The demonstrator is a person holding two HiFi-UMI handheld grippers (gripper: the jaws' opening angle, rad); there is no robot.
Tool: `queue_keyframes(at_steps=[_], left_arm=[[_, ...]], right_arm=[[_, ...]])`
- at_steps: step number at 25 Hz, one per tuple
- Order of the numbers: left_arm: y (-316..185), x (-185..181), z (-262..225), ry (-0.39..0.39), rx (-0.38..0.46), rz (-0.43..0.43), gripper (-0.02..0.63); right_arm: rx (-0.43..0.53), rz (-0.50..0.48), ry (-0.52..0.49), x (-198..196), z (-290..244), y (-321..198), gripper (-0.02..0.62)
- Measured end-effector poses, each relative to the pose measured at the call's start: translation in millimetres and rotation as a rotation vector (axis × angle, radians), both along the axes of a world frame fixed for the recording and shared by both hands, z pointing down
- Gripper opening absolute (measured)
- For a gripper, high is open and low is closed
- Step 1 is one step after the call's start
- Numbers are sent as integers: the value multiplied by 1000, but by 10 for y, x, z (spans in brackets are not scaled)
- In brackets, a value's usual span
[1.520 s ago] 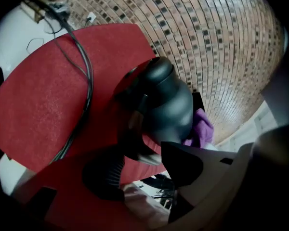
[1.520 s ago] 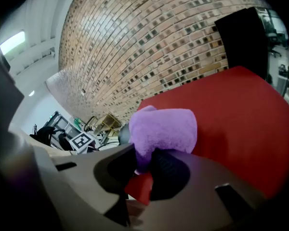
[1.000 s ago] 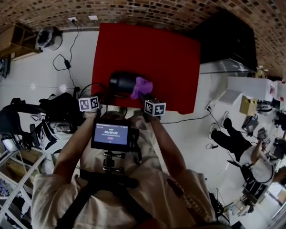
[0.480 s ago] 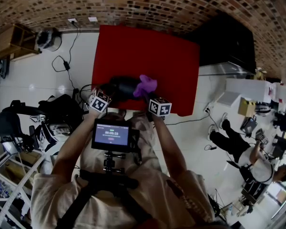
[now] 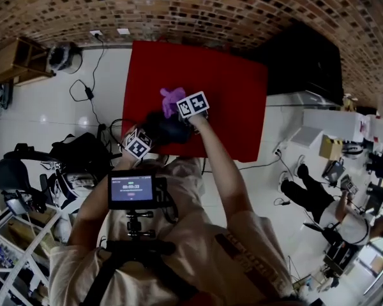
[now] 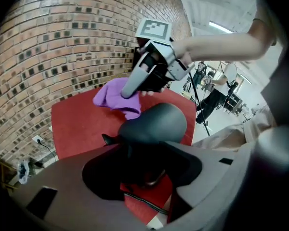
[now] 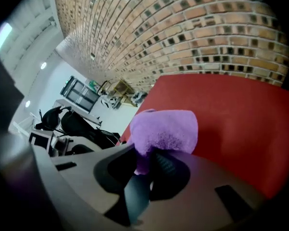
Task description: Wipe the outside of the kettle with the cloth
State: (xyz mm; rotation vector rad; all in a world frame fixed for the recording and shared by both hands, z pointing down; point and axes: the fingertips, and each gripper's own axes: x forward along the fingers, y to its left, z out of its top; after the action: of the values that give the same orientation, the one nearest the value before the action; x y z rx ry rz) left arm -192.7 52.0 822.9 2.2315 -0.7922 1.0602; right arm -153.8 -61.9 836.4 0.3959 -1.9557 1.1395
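A red table (image 5: 230,81) stands against a brick wall (image 5: 179,5), a black cabinet (image 5: 303,56) just beside it. A wooden shelf (image 5: 16,59), a fan (image 5: 64,55), cables (image 5: 89,88) and a black bag (image 5: 83,152) occupy the floor (image 5: 45,107) at left.

Kettle (image 5: 165,127) sits on table (image 5: 233,94), cloth (image 5: 171,98) just behind.

The kettle (image 6: 156,124) is matte black all over. My left gripper (image 6: 145,170), jaws closing with the kettle between them, has a grey shell. My right gripper (image 7: 145,166) is grey too, and each carries a cube of black-and-white square markers. The cloth (image 7: 166,129) in my right jaws, just behind the kettle, is plain purple. Under the kettle the counter (image 5: 236,88) is an even red. Beyond the kettle the wall (image 5: 179,5) is brown brick speckled with darker and paler bricks.
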Motion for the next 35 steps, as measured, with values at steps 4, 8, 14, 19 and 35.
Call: queue_keyframes(at_steps=[4,8,14,19,35], left_arm=[[37,-4,40,-2,-32,9,222],[-11,23,5,2,-38,13,224],[20,-43,52,-6,-21,-7,225],[77,-42,79,6,-31,-29,202],[78,-5,43,26,-67,-89,186]], right_arm=[[-198,-175,20,-524,231,98,77],[-351,-344,137,-595,524,285,77],[-417,-244,250,229,795,244,75],[-493,-95,318,1288,932,449,74],[-296,-229,3,-250,-34,484,75]])
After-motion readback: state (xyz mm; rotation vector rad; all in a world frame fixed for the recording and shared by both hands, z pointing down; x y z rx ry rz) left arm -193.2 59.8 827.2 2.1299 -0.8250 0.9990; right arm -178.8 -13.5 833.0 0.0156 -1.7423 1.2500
